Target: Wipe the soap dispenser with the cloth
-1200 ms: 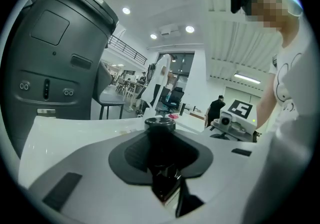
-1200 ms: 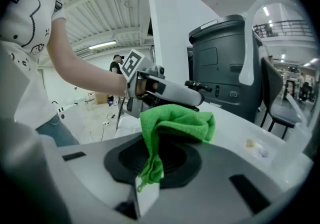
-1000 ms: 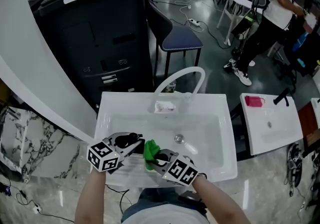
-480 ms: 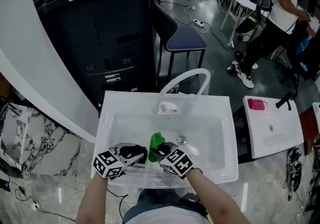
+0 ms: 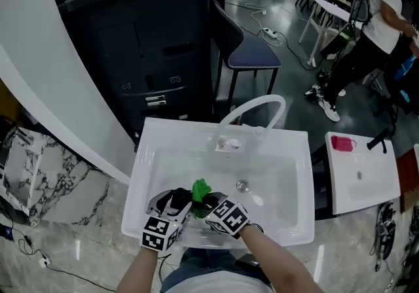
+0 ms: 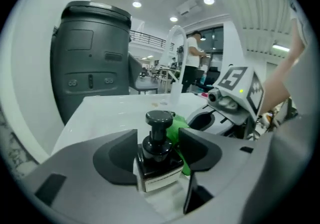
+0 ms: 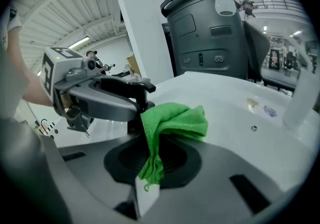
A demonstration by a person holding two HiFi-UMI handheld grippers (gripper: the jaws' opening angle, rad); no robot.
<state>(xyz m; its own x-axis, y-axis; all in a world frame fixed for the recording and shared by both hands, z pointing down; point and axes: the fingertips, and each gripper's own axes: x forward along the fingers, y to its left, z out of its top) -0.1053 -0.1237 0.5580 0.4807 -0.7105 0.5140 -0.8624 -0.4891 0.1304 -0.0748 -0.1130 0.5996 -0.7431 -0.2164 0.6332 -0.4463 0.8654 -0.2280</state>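
The left gripper (image 6: 157, 142) was clenched on the soap dispenser (image 6: 159, 164), a dark bottle with a black pump head and a pale label. The bottle stood upright between the two jaws, which pressed against its sides. The right gripper (image 7: 150, 164) was clamped on the green cloth (image 7: 176, 118). The cloth's lower end and a white tag hung between the jaws, and its bunched upper part rose above them. In the right gripper view the bunched cloth lay against the dispenser just below the pump head, close beside the left gripper's jaw. In the left gripper view the cloth showed behind and to the right of the bottle, touching it. The head view showed both grippers close together over the front part of the white sink (image 5: 293, 154), near its front rim, with the cloth between them. Whether the bottle rested on the basin could not be determined. The drain (image 5: 242, 186) lay just beyond the grippers to the right. A white arched faucet (image 5: 256, 108) stood at the back edge. Behind the sink were a large dark cabinet (image 5: 150, 43) and a chair (image 5: 252, 55) with a blue seat. A second white basin (image 5: 363, 177) stood to the right, carrying a pink item (image 5: 342, 144). A person (image 5: 386, 17) was at the far right of the room.
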